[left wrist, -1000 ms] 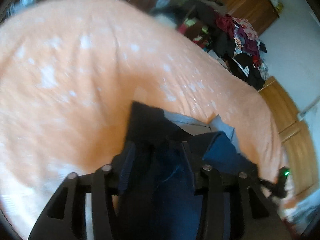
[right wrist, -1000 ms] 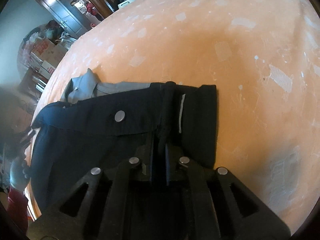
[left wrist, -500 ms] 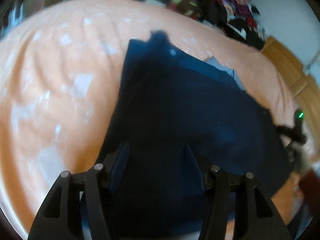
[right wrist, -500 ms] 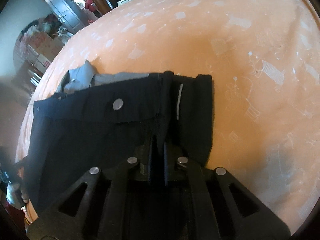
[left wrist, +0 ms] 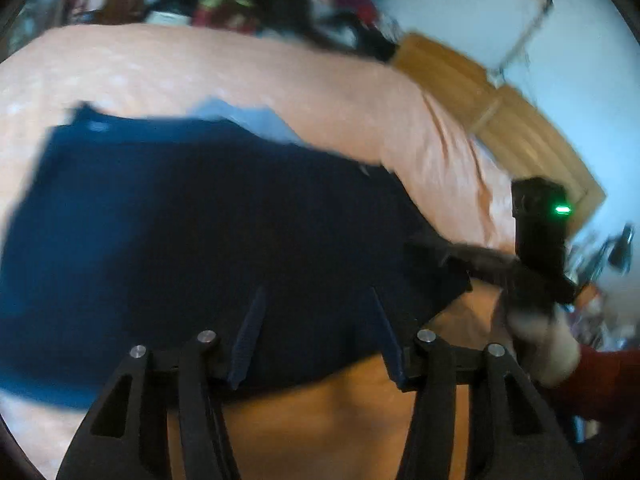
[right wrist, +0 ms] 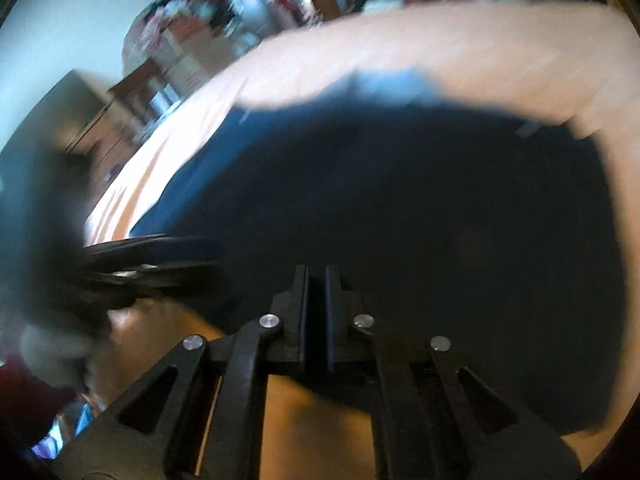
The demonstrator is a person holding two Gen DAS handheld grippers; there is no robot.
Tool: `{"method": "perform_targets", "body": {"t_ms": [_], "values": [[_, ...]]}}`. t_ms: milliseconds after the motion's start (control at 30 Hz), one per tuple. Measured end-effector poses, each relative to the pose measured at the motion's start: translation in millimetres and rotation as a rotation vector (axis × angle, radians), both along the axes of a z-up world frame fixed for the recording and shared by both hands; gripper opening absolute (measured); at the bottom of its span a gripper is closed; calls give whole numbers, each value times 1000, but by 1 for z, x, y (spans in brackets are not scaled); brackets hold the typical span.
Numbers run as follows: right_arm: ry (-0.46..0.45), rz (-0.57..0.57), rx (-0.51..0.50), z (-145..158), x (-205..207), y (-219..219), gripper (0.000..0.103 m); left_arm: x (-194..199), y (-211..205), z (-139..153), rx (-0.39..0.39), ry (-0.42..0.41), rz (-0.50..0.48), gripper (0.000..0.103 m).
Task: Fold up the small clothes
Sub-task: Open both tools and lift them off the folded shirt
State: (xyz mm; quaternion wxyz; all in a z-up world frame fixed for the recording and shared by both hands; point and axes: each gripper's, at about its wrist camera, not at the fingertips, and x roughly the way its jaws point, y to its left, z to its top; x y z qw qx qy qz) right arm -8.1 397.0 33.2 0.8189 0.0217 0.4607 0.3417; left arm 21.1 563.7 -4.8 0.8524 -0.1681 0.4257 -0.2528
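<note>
Through my left wrist camera, my left gripper [left wrist: 316, 334] has its two blue-padded fingers spread wide apart, with nothing between them, poised over the near hem of the dark navy cloth garment [left wrist: 208, 236]. That garment lies spread across the orange patterned bedspread [left wrist: 248, 68], and a pale grey piece of fabric [left wrist: 244, 114] peeks out from under its far edge. To the right, my right gripper [left wrist: 436, 246] reaches in and pinches the garment's near right corner; a small green light [left wrist: 562, 209] glows on the black unit above it, and my hand [left wrist: 538, 344] with a dark red sleeve [left wrist: 596, 380] shows behind. Beyond the bed sit a heap of mixed clothes [left wrist: 280, 4] and a light wooden cabinet [left wrist: 500, 120] against a pale wall [left wrist: 500, 8]; all of it is blurred. Through my right wrist camera, my right gripper [right wrist: 316, 280] has its fingers drawn nearly together with dark navy cloth in the narrow gap, so it is clamped on the garment's near edge. The garment [right wrist: 400, 200] fills most of this view over the bedspread [right wrist: 440, 36], the grey fabric [right wrist: 384, 80] again at its far edge. My left gripper [right wrist: 184, 254] comes in from the left as a dark smear, too blurred to read there. Brown wooden furniture [right wrist: 132, 100] and clutter stand behind the bed.
</note>
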Motion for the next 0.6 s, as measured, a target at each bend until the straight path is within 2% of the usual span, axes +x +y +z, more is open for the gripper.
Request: {"method": "perform_targets", "body": {"t_ms": [67,100,133,167,200,267,300,400,467,500,533,567,600], "values": [[15,11,-40,-14,-2,5,2,5,-2,-20,23,54,19,51],[50,-1,-18,-17,3,-4,2,3,4,-24,19,61,29,40],[60,-22,-36,-18,8,-14,0,2,20,-29,-13,84,61,33],[54,-38,-64,-19,13,-26,0,-1,41,-34,-50,114,103,19],[57,-53,-73,-19,17,-40,0,-6,60,-39,-75,132,146,13],[68,-116,-86,-19,27,-78,0,-14,110,-47,-167,160,254,7],[66,-139,-96,-17,27,-89,0,-20,132,-50,-212,162,296,7],[81,-222,-108,-14,32,-135,0,-44,194,-49,-241,154,475,7],[57,-265,-159,-7,27,-151,0,-59,221,-48,-223,153,584,6],[49,-294,-182,-2,23,-160,0,-69,235,-46,-243,149,627,6],[36,-312,-203,2,19,-162,0,-79,244,-40,-210,147,673,7],[7,-328,-234,9,11,-164,8,-85,244,-37,-168,143,689,9],[-22,-336,-265,14,1,-164,16,-90,242,-29,-105,144,696,25]]}}
